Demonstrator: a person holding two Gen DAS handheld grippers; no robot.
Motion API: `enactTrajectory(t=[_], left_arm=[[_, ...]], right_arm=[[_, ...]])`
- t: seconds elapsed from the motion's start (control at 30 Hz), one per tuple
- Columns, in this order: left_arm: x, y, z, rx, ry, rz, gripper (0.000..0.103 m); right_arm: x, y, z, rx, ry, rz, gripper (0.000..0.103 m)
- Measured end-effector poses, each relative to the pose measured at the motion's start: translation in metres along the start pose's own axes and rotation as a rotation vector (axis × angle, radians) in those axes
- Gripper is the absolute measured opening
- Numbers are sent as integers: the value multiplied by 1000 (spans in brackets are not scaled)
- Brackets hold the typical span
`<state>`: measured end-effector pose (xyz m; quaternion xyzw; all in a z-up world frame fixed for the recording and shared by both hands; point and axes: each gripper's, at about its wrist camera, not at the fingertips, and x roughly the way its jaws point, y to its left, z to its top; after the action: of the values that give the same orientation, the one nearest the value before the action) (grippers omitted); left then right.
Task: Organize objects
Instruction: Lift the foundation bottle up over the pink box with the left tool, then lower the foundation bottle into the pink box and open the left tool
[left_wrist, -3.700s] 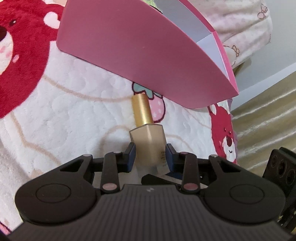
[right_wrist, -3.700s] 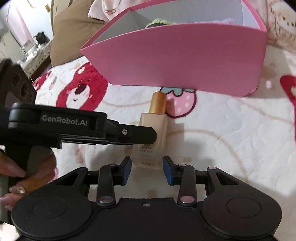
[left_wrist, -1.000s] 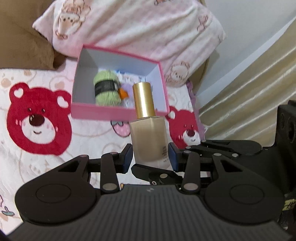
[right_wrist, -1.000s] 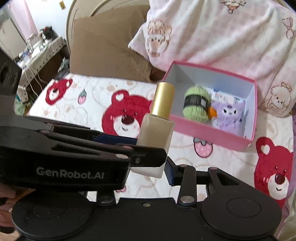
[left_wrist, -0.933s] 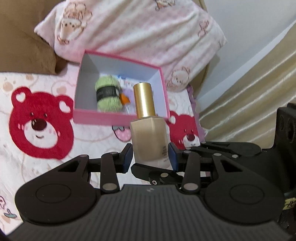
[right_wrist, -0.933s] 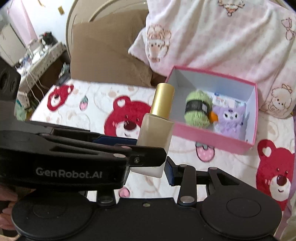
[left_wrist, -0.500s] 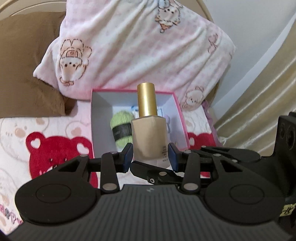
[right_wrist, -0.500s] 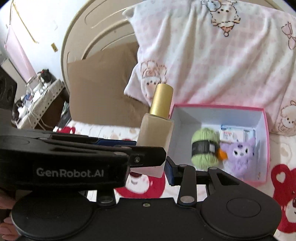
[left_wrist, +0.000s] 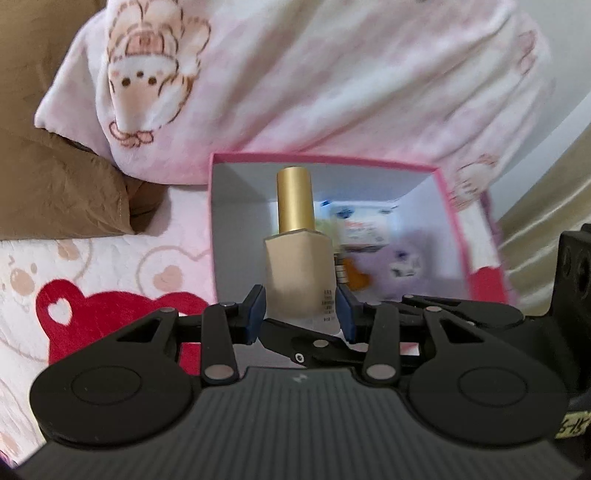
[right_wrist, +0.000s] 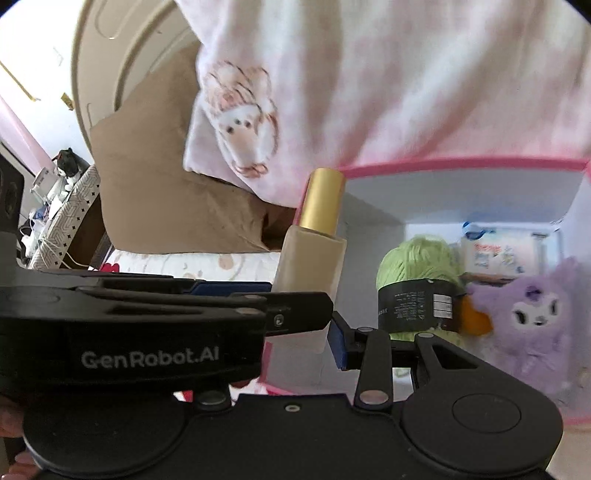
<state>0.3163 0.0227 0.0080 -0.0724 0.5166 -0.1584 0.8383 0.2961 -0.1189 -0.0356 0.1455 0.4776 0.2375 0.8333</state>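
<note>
1. The left claw (left_wrist: 301, 308) grips the lower body of a square beige glass bottle with a matte gold cylindrical cap (left_wrist: 298, 273); its blue pads press on the bottle's two sides.
2. The right claw (right_wrist: 310, 328) clamps the same bottle (right_wrist: 314, 254) from the other two sides. One of its blue fingertips (right_wrist: 338, 343) shows just beside the bottle's base, while the other is hidden behind the left claw's black arm, which crosses the right wrist view.
3. The bottle stands nearly upright, held in the air above the open pink cardboard box with a white inside (left_wrist: 448, 206). In the left wrist view it sits in front of the box's inner left half; in the right wrist view it is over the box's left wall.
4. The box lies on the bed, on a white fleece blanket printed with red bears (left_wrist: 110, 258), close to the head end. Its far wall touches a pink-and-white checked plush pillow with cartoon animals (left_wrist: 295, 81).
5. A brown pillow (left_wrist: 55, 192) lies to the left of the pink one, against the cream headboard (right_wrist: 110, 55).
6. Inside the box a ball of light green yarn with a black paper band (right_wrist: 417, 266) lies near the middle.
7. A purple plush toy with a white face (right_wrist: 532, 306) is right of the yarn, touching it through an orange part.
8. A small white packet with printed pictures (right_wrist: 498, 254) lies behind both, against the far wall.
</note>
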Motion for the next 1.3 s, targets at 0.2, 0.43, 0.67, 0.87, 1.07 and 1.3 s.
enactTrajectory(t=[0.2,0.43,0.67,0.87,1.07,1.3], left_arm=[[39,-3,8,36,92,72,39],[64,-19,8,132,137,141,35],[79,-17,10,112,131,132,35],[69,1,3,17,60,103,35],[55,10,-3,-27,2,78,38],[32,3,-10,4,1,107,51]], right_arm=[[31,-29,-7,59,30,51,44],[47,-31,-17,-30,48,-9,44],[63,-46,-14,2,78,-59,43],[71,-39,-14,-31,82,-84,42],[69,-36,-21,-71,99,-104,43],[13,-18,-33,-198,58,-131,50]])
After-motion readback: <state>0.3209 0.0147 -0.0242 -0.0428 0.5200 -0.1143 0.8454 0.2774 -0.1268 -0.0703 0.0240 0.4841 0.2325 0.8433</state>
